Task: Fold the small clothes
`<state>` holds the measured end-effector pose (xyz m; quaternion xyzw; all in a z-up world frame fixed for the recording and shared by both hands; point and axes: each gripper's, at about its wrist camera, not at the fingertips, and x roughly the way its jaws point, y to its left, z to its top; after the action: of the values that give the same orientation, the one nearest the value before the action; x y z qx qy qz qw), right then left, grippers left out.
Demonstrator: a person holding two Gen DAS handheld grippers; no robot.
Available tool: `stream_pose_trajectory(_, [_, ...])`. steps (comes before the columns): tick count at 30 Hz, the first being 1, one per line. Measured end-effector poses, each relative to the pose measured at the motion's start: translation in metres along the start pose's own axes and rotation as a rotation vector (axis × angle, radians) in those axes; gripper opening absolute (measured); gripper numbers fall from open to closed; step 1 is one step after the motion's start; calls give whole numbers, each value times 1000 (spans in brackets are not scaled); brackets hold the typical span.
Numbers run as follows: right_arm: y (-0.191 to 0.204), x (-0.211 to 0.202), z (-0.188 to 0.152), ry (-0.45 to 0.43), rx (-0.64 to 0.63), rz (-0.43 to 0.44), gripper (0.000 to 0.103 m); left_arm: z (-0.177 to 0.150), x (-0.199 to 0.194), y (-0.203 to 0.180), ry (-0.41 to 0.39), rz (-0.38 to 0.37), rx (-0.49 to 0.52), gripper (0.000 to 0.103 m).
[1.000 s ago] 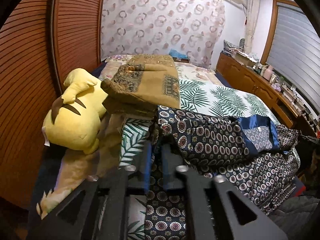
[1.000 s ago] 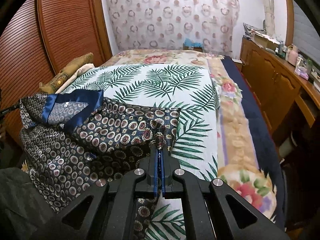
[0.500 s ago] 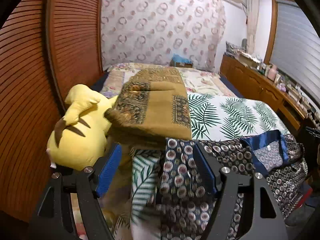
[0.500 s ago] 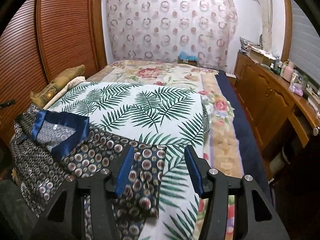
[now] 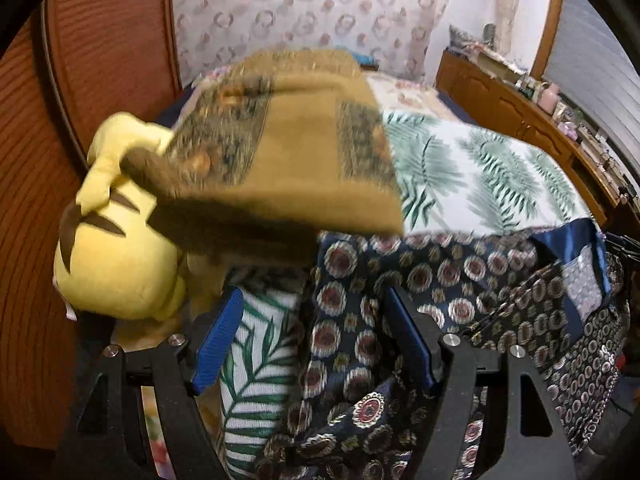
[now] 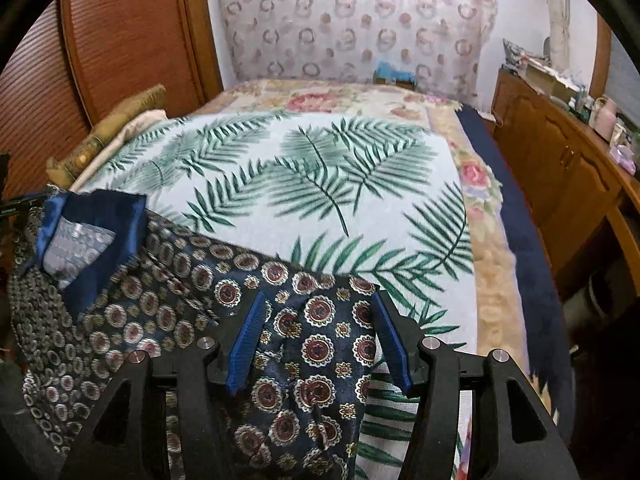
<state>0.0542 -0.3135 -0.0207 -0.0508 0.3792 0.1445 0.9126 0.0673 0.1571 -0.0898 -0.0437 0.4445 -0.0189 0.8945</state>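
- Jaws, left gripper (image 5: 314, 344): spread wide, nothing pinched. They have just been opening. The near-left edge of the patterned garment (image 5: 440, 280) lies below and between the blue pads (image 5: 218, 340), not pressed by either.
- Jaws, right gripper (image 6: 318, 340): spread apart, pads clear of the cloth. They too have just been opening, and the garment's right-hand corner (image 6: 320, 332) sits directly between them.
- Garment position: flat on the palm-leaf bedspread (image 6: 320, 168) at the near edge of the bed, blue collar (image 6: 92, 216) between the two grippers.
- Long axis: across the bed, from one gripper to the other, so each gripper fronts one end.
- Nearer hand: neither by judgement; each corner lies straight ahead of and under its own jaws.
- Obstruction, left side: the folded ochre blanket (image 5: 304, 152) and yellow plush toy (image 5: 120, 248) lie just beyond the left edge.
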Motion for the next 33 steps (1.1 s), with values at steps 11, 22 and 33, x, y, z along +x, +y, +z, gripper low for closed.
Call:
stream_pose_trajectory(11, [3, 19, 1, 45, -19, 39, 60, -11, 8, -9, 26, -22, 15, 74])
stream_pose_trajectory(22, [13, 15, -3, 55, -87, 73, 36, -11, 5, -22, 20, -57, 61, 26])
stream_pose_trajectory(33, [23, -27, 12, -115, -94, 79, 7, 11, -55, -48, -182, -80, 102, 6])
